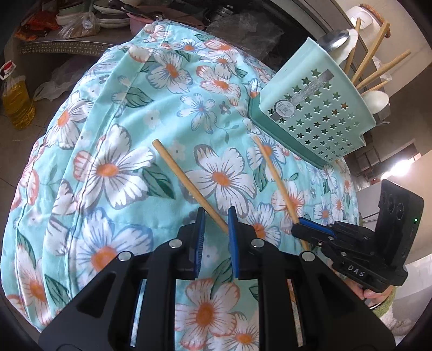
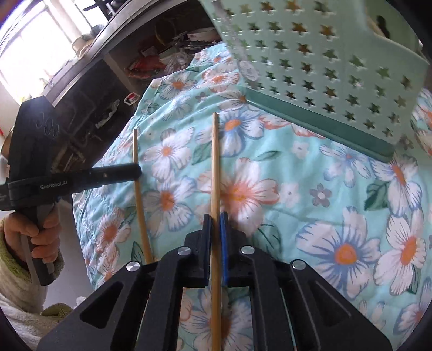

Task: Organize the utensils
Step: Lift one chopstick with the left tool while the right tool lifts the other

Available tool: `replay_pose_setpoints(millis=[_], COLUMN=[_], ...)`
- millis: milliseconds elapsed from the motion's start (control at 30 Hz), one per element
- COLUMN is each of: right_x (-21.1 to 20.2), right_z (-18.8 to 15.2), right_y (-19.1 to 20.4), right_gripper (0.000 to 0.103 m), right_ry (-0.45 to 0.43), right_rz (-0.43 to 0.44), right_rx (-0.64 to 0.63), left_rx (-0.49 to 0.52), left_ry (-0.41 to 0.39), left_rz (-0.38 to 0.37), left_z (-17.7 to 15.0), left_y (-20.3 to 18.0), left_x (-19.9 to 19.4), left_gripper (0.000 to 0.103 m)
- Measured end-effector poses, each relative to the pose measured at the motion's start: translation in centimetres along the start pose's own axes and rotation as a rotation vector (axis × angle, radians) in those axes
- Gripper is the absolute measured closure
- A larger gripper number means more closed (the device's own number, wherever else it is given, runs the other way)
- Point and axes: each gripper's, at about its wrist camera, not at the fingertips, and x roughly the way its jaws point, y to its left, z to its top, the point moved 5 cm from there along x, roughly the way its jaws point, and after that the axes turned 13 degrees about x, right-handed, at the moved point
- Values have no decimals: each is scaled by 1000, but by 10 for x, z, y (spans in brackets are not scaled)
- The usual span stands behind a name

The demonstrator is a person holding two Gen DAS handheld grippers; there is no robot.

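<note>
Two wooden chopsticks lie over a floral cloth [image 1: 108, 167]. In the left wrist view one chopstick [image 1: 183, 178] runs slantwise between the blue pads of my left gripper [image 1: 216, 213], which is shut on it with the jaws a little apart. The right wrist view shows that left gripper [image 2: 136, 170] clamped across the same chopstick [image 2: 140, 205]. My right gripper [image 2: 215, 218] is shut on the other chopstick [image 2: 214, 162], which runs straight along its fingers; it is also seen as the right gripper [image 1: 299, 224] on its chopstick [image 1: 275, 178]. A mint utensil holder [image 1: 318, 108] with star holes stands just beyond.
The holder [image 2: 324, 67] has several chopsticks [image 1: 378, 62] and spoons [image 1: 375, 100] in it. Stacked dishes [image 1: 108, 16] and bags sit on a shelf behind the cloth. An oil bottle [image 1: 16, 105] stands at the far left. A hand in a fuzzy sleeve [image 2: 35, 232] holds the left gripper.
</note>
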Motion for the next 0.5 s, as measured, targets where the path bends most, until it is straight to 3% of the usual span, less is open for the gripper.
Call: replay_pose_setpoints(millis=[233, 333, 500], right_x=[-30, -37, -41], right_z=[-20, -28, -37], right_y=[-48, -56, -59], right_gripper=[96, 96, 96], right_ry=[-71, -90, -104], right_rz=[-18, -41, -59], right_rx=[226, 257, 287], left_rx=[118, 198, 343], left_ry=[18, 19, 40], left_rz=[42, 60, 27], left_z=[16, 19, 9], left_y=[-25, -41, -73], left_x=[22, 29, 35], left_gripper=[88, 88, 88])
